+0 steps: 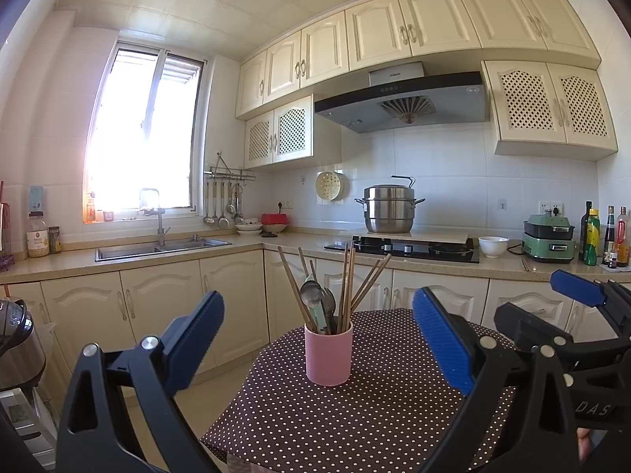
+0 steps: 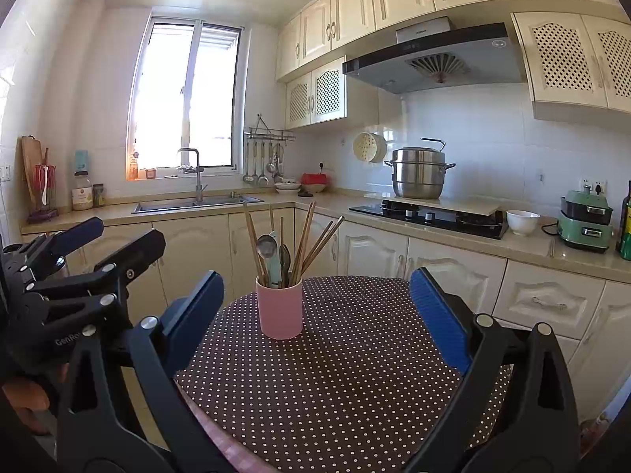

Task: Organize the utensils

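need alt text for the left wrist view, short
A pink cup holding wooden chopsticks and metal spoons stands on a brown polka-dot tablecloth, framed by the open blue-padded left gripper. The right gripper enters at the right edge, also open. Behind are cream kitchen cabinets, a sink and a steel steamer pot on the stove.
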Demonstrator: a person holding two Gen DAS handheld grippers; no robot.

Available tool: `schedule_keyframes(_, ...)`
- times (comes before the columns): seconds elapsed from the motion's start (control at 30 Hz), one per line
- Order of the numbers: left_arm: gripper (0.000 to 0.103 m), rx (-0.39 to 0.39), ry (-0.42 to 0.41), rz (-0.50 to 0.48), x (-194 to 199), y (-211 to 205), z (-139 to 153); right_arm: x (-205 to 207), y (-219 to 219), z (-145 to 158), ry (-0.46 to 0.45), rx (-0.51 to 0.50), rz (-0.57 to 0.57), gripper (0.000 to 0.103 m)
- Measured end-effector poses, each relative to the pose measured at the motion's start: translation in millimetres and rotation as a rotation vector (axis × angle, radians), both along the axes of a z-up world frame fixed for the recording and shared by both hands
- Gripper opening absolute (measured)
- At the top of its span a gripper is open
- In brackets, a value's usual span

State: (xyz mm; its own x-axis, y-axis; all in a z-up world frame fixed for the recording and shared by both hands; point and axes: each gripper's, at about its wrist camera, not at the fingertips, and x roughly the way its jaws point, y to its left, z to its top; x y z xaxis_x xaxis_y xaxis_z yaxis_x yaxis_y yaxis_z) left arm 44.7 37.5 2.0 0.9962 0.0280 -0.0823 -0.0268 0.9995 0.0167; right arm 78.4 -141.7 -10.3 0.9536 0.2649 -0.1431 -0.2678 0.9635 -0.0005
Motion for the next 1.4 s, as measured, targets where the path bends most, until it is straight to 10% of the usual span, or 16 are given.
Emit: schedule_keyframes(1.4, 0.095, 0.003, 0.017, -0.005, 4.5, 2.1, -6.5, 3.1, -3.4, -3.2, 0.011, 0.006, 0.005, 0.093)
